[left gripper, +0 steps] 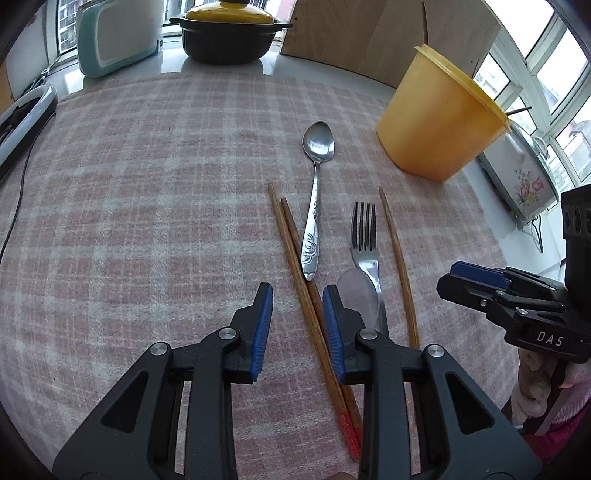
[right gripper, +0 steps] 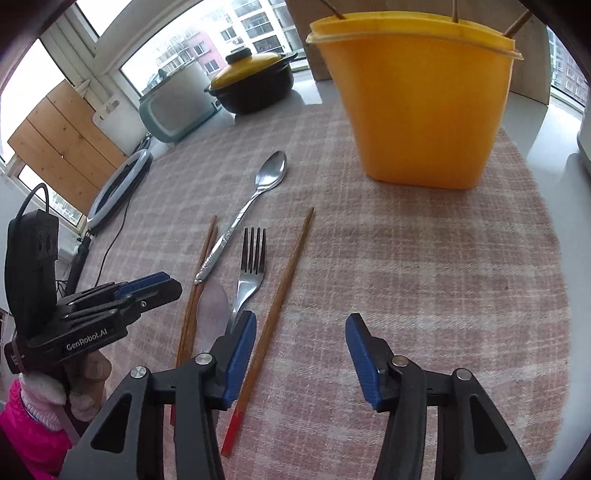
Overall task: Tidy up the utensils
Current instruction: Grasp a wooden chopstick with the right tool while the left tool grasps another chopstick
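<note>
On the pink checked cloth [left gripper: 147,206] lie a metal spoon [left gripper: 316,184], a metal fork [left gripper: 365,243], a clear plastic spoon [left gripper: 358,295], a pair of wooden chopsticks [left gripper: 295,266] and a single chopstick [left gripper: 399,269]. A yellow tub [left gripper: 439,118] holding a few chopsticks stands at the far right. My left gripper [left gripper: 297,295] is open, low over the paired chopsticks. My right gripper [right gripper: 301,328] is open; the single chopstick [right gripper: 284,288] lies by its left finger. The tub [right gripper: 417,99], spoon [right gripper: 255,199] and fork [right gripper: 251,269] show in the right wrist view.
A black pot with a yellow lid [left gripper: 229,33] and a teal appliance [left gripper: 118,37] stand at the back. A wooden board [left gripper: 369,33] leans behind the tub. A ring light [left gripper: 22,118] and its cable lie at the left edge.
</note>
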`<move>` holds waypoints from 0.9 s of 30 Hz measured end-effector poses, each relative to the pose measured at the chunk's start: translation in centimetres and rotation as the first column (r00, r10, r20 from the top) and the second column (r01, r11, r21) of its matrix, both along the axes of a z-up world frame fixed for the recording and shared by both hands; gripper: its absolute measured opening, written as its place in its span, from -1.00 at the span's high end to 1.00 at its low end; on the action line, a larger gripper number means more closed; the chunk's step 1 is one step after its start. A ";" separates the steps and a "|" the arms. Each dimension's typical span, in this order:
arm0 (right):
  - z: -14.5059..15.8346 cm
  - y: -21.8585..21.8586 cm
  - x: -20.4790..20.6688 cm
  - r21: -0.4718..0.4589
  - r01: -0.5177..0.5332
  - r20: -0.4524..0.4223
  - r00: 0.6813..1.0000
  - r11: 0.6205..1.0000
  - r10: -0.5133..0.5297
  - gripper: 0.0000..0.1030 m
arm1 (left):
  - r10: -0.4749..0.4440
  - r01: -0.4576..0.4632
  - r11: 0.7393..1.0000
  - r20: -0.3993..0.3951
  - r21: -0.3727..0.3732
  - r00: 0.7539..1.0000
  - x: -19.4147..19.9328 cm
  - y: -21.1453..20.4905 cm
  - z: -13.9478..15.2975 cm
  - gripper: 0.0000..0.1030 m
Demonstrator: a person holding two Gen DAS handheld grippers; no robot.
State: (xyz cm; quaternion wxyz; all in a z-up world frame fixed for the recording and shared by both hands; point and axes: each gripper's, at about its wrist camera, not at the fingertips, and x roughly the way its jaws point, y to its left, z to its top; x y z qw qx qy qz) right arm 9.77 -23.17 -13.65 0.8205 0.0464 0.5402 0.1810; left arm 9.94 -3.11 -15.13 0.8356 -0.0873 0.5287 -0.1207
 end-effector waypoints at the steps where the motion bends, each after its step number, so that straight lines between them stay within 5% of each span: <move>1: -0.2 0.3 0.1 -0.005 -0.002 -0.007 1.000 1.000 0.002 0.07 | -0.001 0.001 1.000 -0.001 0.010 1.000 -0.1 -0.2 -0.1 0.47; 22: -1.8 3.0 0.8 -0.074 -0.005 -0.062 0.998 0.997 0.001 0.45 | -0.019 0.015 0.988 0.023 0.153 1.000 0.5 -1.5 -0.6 0.48; 27: -1.8 4.4 1.6 -0.135 -0.016 -0.067 0.998 0.991 0.007 0.48 | -0.031 0.029 0.990 0.010 0.136 0.999 0.6 -1.0 -0.8 0.48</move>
